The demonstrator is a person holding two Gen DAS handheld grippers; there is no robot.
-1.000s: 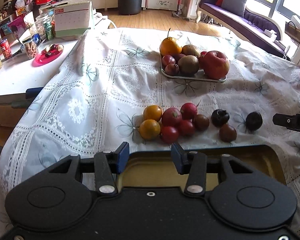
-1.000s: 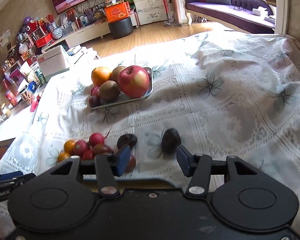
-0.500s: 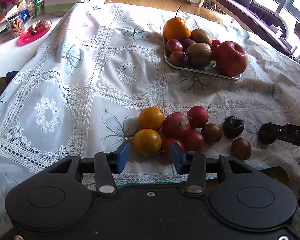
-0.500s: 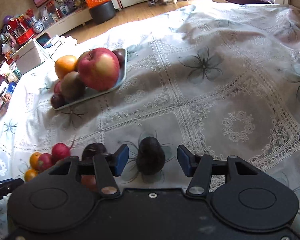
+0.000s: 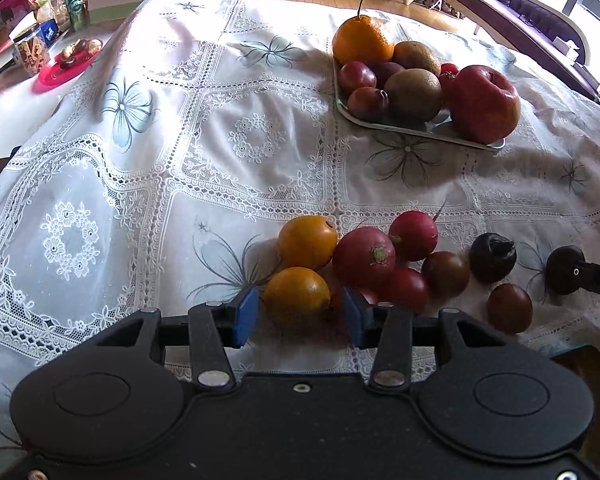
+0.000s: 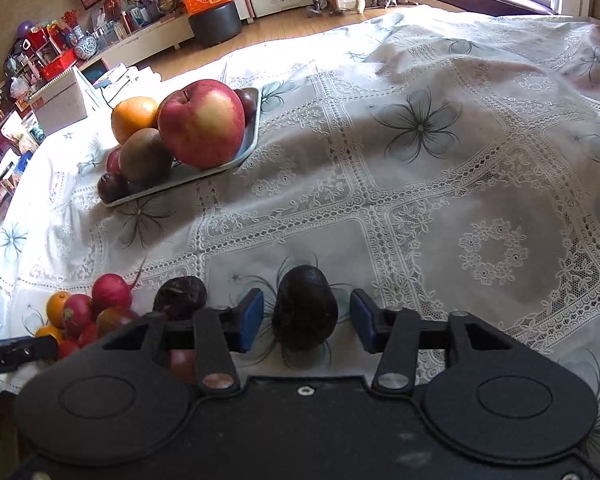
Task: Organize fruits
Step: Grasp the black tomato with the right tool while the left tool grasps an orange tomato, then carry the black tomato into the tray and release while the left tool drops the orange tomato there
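The counter (image 5: 260, 128), under a lace cloth, carries a tray (image 5: 420, 130) toward its far edge, already holding the apple (image 5: 484, 104), an orange, kiwis and plums, likely the gathering place for the fruit. The loose pile (image 5: 380, 264) lies at the near edge, within reach of both tools. The left gripper (image 5: 296, 314) has its fingers spread around the nearest orange fruit (image 5: 296, 292), not yet closed. The right gripper (image 6: 306, 320) likewise brackets a dark fruit (image 6: 305, 312), fingers apart with gaps either side. Legible writing: "HEART" on a far cabinet; the orange box's print is unreadable.
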